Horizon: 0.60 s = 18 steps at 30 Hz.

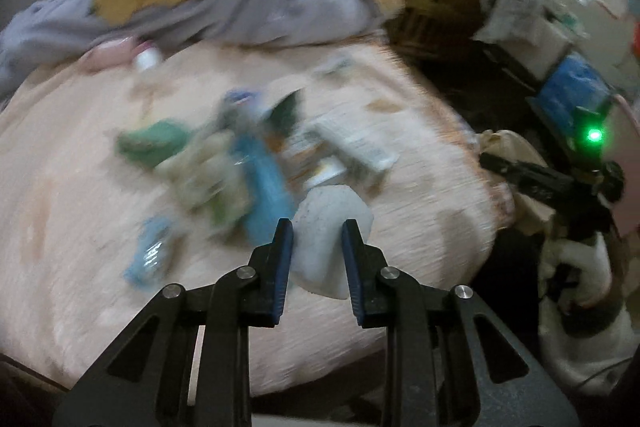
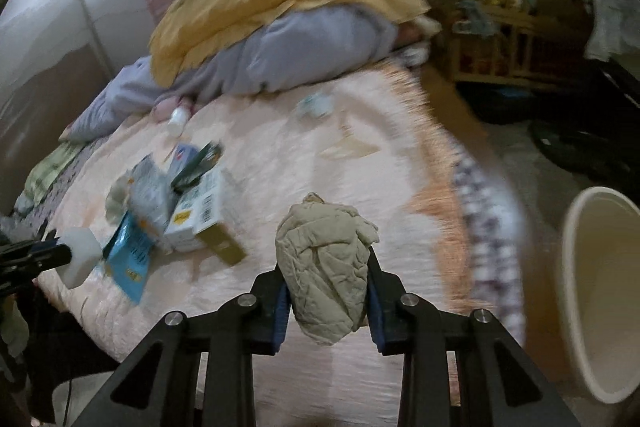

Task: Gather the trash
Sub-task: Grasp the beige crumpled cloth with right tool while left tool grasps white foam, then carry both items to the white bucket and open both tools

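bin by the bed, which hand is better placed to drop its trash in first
Right, probably. The right gripper, shut on the crumpled paper, has the cream bin open just beside it. The left gripper holds a white block and shows no bin.

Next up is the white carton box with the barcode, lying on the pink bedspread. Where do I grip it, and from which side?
Take the white barcode carton across its two long side faces, near the free gold-coloured end that points towards the cameras. Come from above: it lies flat, and its far end sits under wrappers. Both grippers are full now: left on a white block, right on crumpled beige paper.
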Each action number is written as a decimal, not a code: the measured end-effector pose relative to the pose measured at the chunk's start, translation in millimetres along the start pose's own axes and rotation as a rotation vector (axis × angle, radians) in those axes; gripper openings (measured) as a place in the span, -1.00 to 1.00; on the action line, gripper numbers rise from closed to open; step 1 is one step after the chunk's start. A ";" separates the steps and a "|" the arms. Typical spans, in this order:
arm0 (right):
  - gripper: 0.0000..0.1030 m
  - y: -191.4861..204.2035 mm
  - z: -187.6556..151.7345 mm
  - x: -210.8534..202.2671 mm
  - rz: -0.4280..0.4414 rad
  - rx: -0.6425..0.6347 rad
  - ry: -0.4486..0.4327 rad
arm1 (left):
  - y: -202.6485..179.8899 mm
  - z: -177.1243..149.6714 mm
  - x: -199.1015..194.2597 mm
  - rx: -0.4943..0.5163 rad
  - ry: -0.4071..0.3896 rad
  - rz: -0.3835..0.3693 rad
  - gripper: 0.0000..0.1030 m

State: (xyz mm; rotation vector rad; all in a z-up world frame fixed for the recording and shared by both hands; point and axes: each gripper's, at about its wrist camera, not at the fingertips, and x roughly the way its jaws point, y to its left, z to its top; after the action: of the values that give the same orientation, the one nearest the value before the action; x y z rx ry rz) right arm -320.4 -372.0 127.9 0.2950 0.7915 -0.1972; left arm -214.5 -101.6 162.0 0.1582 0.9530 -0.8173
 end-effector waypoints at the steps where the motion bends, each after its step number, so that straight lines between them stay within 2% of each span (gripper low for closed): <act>1: -0.41 -8.3 -0.5 -3.9 -0.014 0.010 -0.006 | -13.9 7.2 3.9 0.020 -0.001 -0.023 -0.55; 8: -0.41 -94.2 -4.2 -45.8 -0.132 0.178 -0.056 | -110.9 52.6 47.0 0.149 0.013 -0.180 -0.55; 11: -0.41 -135.0 -12.1 -60.6 -0.200 0.259 -0.066 | -149.6 70.5 71.9 0.166 0.041 -0.259 -0.55; 18: -0.41 -206.6 -29.8 -73.7 -0.276 0.412 -0.068 | -231.5 104.0 131.1 0.154 0.098 -0.415 -0.54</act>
State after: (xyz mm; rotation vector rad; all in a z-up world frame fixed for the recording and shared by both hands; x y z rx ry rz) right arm -449.5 -551.8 122.9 0.5645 0.7181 -0.6314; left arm -262.6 -382.9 173.2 0.1355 1.0313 -1.2763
